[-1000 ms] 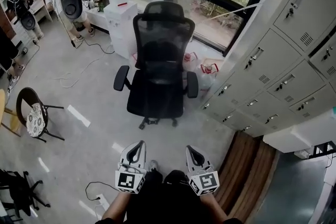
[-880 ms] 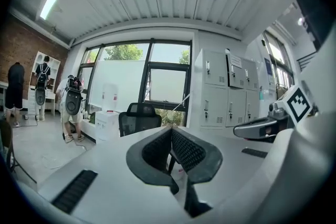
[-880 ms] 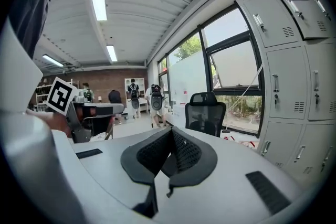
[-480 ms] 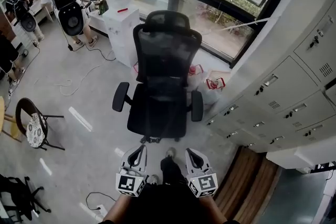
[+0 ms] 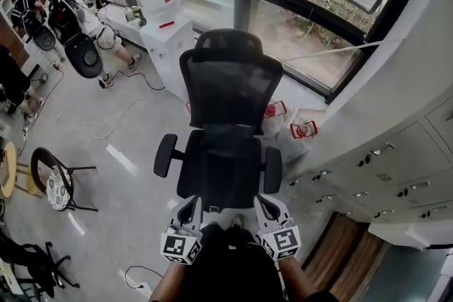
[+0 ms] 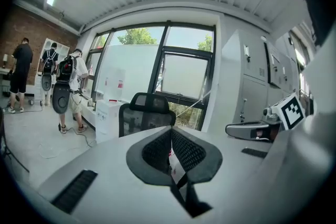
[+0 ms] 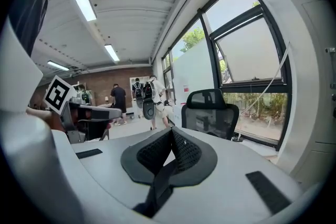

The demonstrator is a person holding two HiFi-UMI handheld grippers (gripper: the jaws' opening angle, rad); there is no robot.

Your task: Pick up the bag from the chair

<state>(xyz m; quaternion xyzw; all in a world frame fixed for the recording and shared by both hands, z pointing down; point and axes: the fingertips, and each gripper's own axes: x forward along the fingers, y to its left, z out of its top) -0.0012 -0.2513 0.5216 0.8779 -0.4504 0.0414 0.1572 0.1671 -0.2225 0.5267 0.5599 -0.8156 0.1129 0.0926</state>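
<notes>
Left gripper [image 5: 190, 206] and right gripper [image 5: 264, 204] both pinched closed, holding nothing, in front of the chair [image 5: 225, 160]. I see white-and-red bags [image 5: 276, 115] on the floor beyond its right armrest, well apart from both.

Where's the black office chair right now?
The black office chair stands mid head view, just ahead of the left gripper and right gripper, its back toward the window, lockers at right.

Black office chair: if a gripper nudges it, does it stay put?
Probably not. The black office chair looks like a swivel type on a smooth floor, so it may roll or turn; its base is mostly hidden. The mesh back likely flexes slightly.
</notes>
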